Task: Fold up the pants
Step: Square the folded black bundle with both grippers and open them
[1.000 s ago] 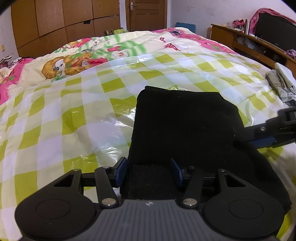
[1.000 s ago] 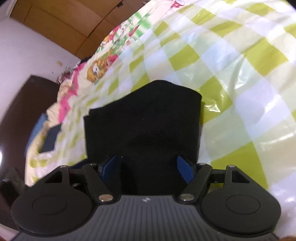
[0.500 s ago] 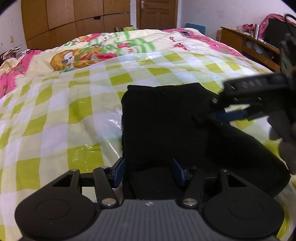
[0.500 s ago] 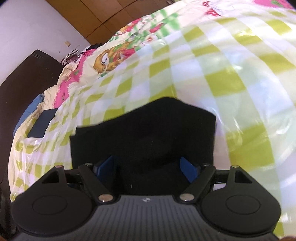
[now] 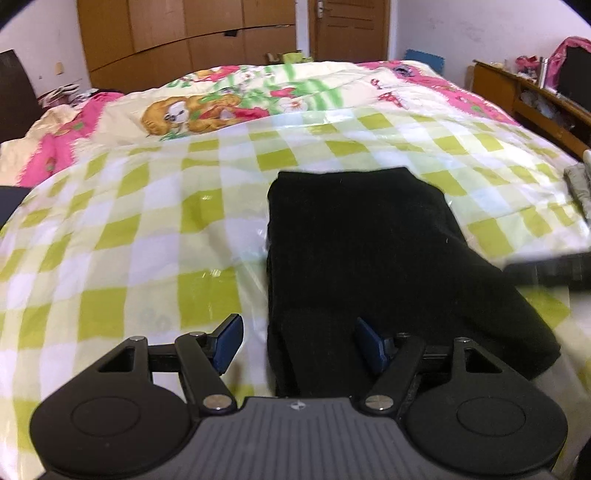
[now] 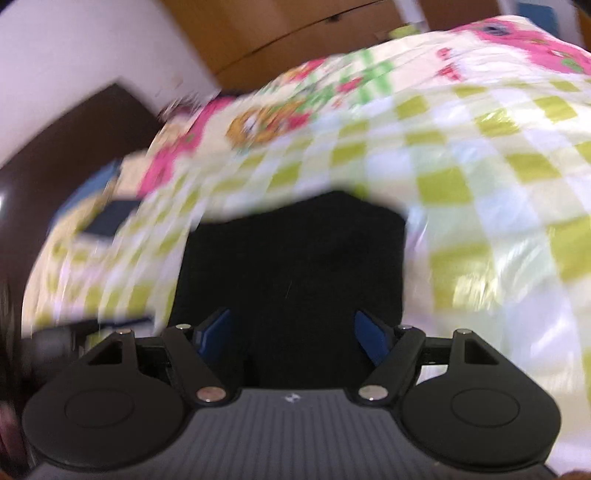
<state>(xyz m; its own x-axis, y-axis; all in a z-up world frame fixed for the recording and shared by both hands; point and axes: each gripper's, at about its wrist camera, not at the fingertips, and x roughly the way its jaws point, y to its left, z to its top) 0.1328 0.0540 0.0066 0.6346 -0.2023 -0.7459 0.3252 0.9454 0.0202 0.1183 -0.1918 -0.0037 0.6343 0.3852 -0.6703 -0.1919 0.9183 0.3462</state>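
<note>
The black pants lie folded into a thick rectangle on a green-and-white checked plastic sheet that covers the bed. My left gripper hovers at their near left edge, its jaws opening. One blue pad is over the sheet and the other over the cloth, neither pressing. In the blurred right wrist view, the pants fill the middle. My right gripper is above their near edge, jaws wide and closing a little, with cloth below the pads but not pinched. It shows as a dark blur at the pants' right side.
A pink cartoon quilt covers the far half of the bed. Wooden wardrobes and a door stand behind it. A wooden shelf runs along the right, with grey clothes near that edge. A dark headboard is on the left.
My left gripper's pads have spread and let go of the pants' near edge; its left pad now sits over the sheet. The right gripper has swung back and rolled, blurring its view.
</note>
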